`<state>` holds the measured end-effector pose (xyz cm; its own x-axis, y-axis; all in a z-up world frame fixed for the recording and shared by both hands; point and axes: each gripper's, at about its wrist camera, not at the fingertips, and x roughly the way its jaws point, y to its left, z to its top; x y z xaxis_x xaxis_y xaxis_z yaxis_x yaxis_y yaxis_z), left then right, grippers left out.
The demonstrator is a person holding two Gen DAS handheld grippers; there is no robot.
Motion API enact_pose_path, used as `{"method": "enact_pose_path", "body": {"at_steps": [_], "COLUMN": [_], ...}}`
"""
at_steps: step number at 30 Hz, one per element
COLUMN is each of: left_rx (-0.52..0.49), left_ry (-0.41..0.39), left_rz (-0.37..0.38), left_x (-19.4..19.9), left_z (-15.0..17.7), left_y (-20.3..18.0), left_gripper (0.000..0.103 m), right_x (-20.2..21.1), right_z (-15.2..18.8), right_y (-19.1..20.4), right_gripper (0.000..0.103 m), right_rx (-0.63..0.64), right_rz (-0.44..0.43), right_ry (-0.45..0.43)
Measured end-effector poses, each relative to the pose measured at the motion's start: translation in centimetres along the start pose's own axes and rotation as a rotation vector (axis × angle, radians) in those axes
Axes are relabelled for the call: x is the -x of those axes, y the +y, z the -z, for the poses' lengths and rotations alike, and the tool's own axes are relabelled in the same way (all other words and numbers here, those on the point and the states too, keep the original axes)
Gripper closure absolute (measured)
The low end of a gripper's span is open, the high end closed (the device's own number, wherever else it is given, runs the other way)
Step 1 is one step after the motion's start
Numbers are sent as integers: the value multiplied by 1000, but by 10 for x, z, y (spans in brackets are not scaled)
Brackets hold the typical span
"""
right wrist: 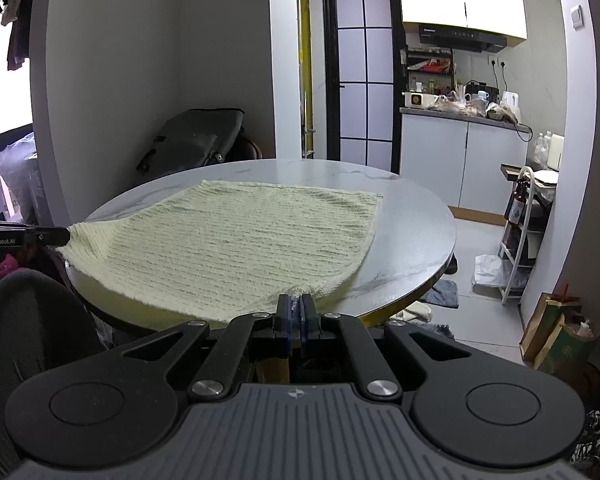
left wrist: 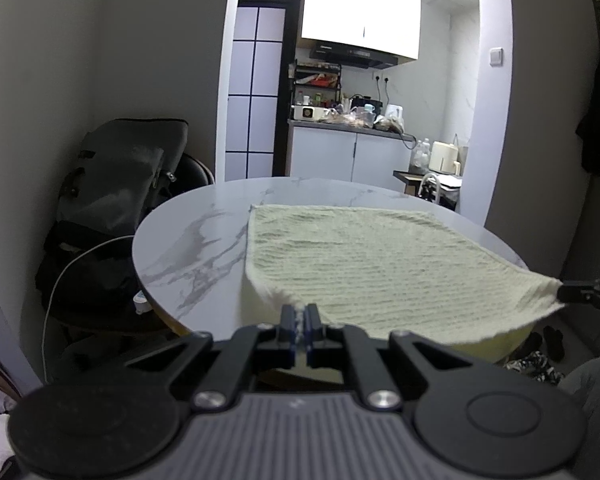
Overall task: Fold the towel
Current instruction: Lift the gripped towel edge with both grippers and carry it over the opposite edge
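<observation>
A pale yellow-green ribbed towel [left wrist: 360,264] lies spread over the round marble table [left wrist: 191,240]; its near edge hangs past the table's front edge. My left gripper [left wrist: 299,314] is shut on the towel's near left corner and lifts it slightly. My right gripper [right wrist: 295,308] is shut on the near right corner of the towel [right wrist: 227,240]. The right gripper also shows at the right edge of the left wrist view [left wrist: 568,292], and the left gripper at the left edge of the right wrist view [right wrist: 59,236]. The far half of the towel rests flat on the table [right wrist: 412,224].
A dark bag on a chair [left wrist: 119,200] stands left of the table, with a white cable beside it. A kitchen counter [left wrist: 348,128] lies behind. A white rack [right wrist: 520,232], a paper bag [right wrist: 552,328] and cloths on the floor [right wrist: 444,292] are on the right.
</observation>
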<state>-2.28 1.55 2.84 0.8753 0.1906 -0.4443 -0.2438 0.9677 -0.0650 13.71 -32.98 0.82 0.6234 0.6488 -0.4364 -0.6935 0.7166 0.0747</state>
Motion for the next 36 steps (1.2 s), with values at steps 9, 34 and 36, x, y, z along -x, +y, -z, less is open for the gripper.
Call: {"method": "enact_pose_path", "body": {"at_steps": [9, 34, 36], "left_rx": [14, 41, 48], "left_ry": [-33, -167, -176], "left_rz": [7, 6, 3], "left_x": [-8, -44, -45], "left_z": [-15, -72, -74], "left_y": [5, 12, 14], "left_gripper": [98, 98, 98], "right_x": [-11, -34, -36], "right_z": [-9, -65, -69], "right_y": [1, -11, -12], "right_gripper": [99, 99, 99], "right_rx": [16, 35, 39], "right_rz": [-7, 8, 11], "right_ry": [-14, -148, -161]}}
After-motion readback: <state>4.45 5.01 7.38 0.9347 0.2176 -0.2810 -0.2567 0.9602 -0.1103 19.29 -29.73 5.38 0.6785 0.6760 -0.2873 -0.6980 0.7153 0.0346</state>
